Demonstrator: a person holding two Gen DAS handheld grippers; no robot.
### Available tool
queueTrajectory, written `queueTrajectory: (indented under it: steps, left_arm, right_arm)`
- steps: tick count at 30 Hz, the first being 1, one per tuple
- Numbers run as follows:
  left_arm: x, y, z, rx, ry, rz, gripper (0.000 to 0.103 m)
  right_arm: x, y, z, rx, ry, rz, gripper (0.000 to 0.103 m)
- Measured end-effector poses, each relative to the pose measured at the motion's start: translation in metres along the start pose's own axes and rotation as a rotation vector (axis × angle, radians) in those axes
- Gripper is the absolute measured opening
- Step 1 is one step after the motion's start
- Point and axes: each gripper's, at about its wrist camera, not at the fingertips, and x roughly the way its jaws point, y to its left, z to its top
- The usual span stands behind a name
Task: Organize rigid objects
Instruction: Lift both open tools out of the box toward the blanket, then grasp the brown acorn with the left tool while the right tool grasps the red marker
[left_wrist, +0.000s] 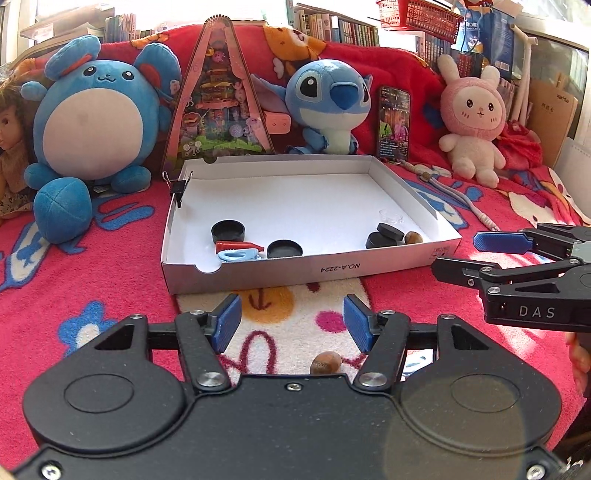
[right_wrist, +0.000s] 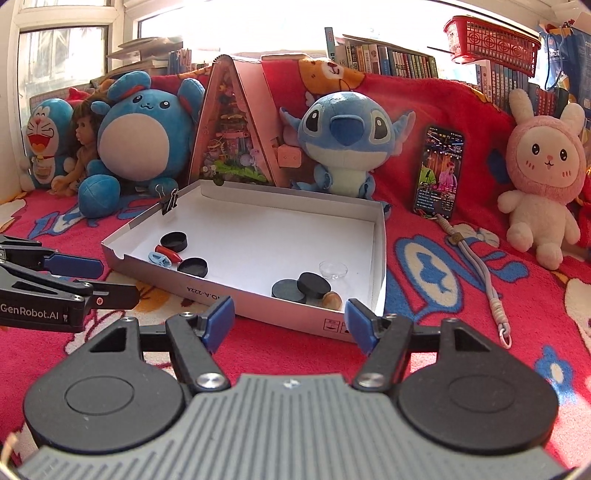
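red fleece blanket (left_wrist: 92, 280) under both my tools, the white cardboard tray (left_wrist: 388, 254) just ahead of them on the bed. my left gripper (left_wrist: 291, 323) hangs with its blue pads apart and nothing between them; my right gripper (right_wrist: 290, 321) is the same, jaws spread and empty, its tips near the tray's front corner. already in the tray: two black caps (left_wrist: 228, 230), a red peg (left_wrist: 238, 246) and a pale blue clip (left_wrist: 236, 255) ahead of my left tool, and a stack of black discs (right_wrist: 301, 286), a brown nut (right_wrist: 332, 300) and a clear dish (right_wrist: 333, 271) just beyond my right. one more striped nut (left_wrist: 325, 363) lies loose on the blanket, close under my left gripper and behind its pads, well short of the tray.

the risk, as i judge it: that nut is round and sits on soft pile, so a pinch off centre could squirt it away or push it into the fleece. it also sits so near the body of my tool that i may lose sight of it on the way down.

both tools point forward and tilt moderately down, side by side, my right one crossing the edge of my left view.
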Motion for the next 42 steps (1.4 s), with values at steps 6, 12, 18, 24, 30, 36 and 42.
queueTrajectory:
  steps: [6,12,18,24,30,36,42]
  left_arm:
    - [-0.002,-0.009,-0.018,0.033,0.031,0.009,0.052]
    - [0.000,-0.015,-0.029,0.045,0.066,-0.021,0.046]
    - [0.002,-0.020,-0.033,0.056,0.067,-0.023,0.042]
    - [0.003,-0.021,-0.032,0.050,0.060,-0.018,0.035]
    - [0.005,-0.020,-0.031,0.041,0.058,-0.017,0.029]
    - [0.006,-0.018,-0.031,0.033,0.054,-0.017,0.027]
    - [0.004,-0.014,-0.030,0.030,0.049,-0.012,0.025]
  right_arm:
    - [-0.006,0.006,-0.018,-0.052,0.019,-0.048,0.079]
    - [-0.010,0.003,-0.035,-0.017,0.066,-0.053,0.079]
    - [-0.012,0.005,-0.047,0.013,0.090,-0.032,0.079]
    - [-0.008,0.015,-0.051,-0.005,0.111,-0.013,0.079]
    - [-0.004,0.018,-0.053,0.023,0.112,-0.005,0.079]
    - [-0.003,0.021,-0.053,0.028,0.110,0.000,0.079]
    - [-0.005,0.016,-0.056,0.015,0.114,-0.045,0.079]
